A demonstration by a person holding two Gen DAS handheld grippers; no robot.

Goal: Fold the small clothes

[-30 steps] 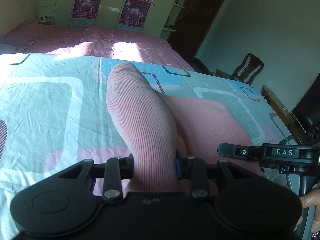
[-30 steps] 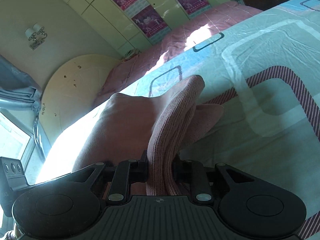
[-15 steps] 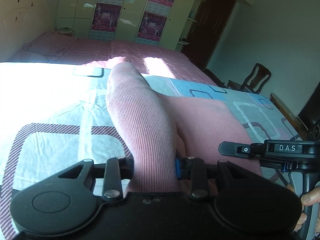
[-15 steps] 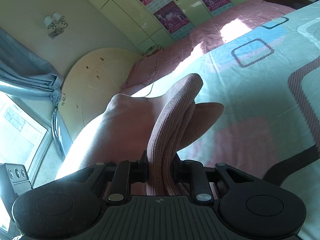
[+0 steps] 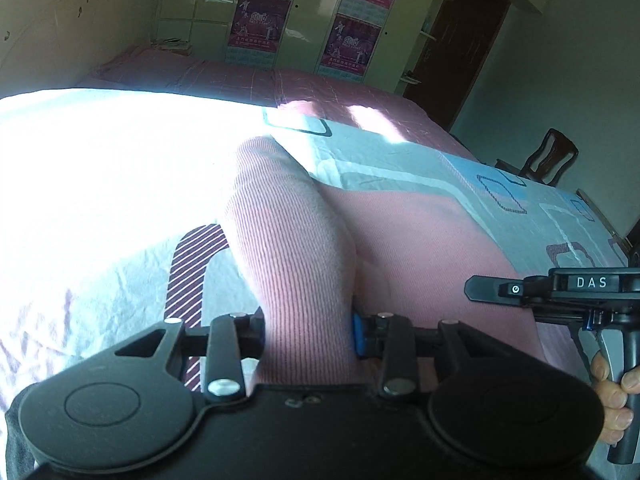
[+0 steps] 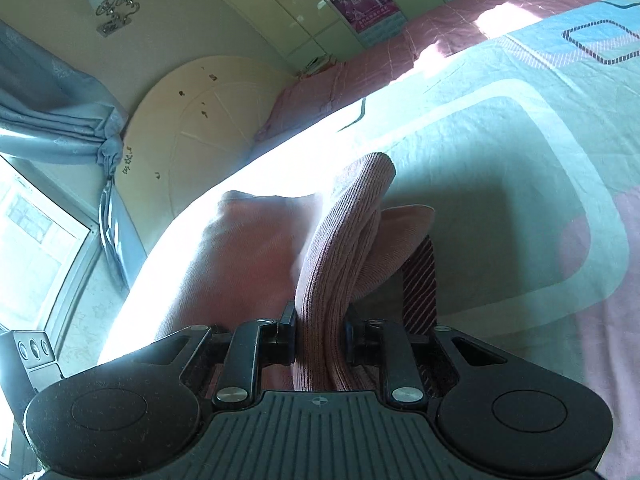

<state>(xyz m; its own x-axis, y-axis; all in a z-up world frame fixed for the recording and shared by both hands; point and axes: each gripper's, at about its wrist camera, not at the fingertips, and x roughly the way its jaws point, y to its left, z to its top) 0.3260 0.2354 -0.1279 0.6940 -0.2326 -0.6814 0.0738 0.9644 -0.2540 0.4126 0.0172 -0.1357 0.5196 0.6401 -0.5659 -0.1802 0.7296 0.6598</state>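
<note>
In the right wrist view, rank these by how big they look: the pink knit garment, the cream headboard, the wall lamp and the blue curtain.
1. pink knit garment, largest, though nearness to the camera inflates it
2. cream headboard and blue curtain: too alike to rank
3. wall lamp, smallest

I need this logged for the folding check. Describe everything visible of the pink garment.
The pink garment is a soft knit, finely ribbed at the bunched edges and smoother across its wide panel. It stretches between both tongs above the patterned bedsheet. The left tongs have a thick ribbed fold between their jaws, which are opening. The right tongs pinch another ribbed fold, with a loose flap hanging beside it. Sunlight washes out part of the panel. How much rests on the sheet cannot be told.
</note>
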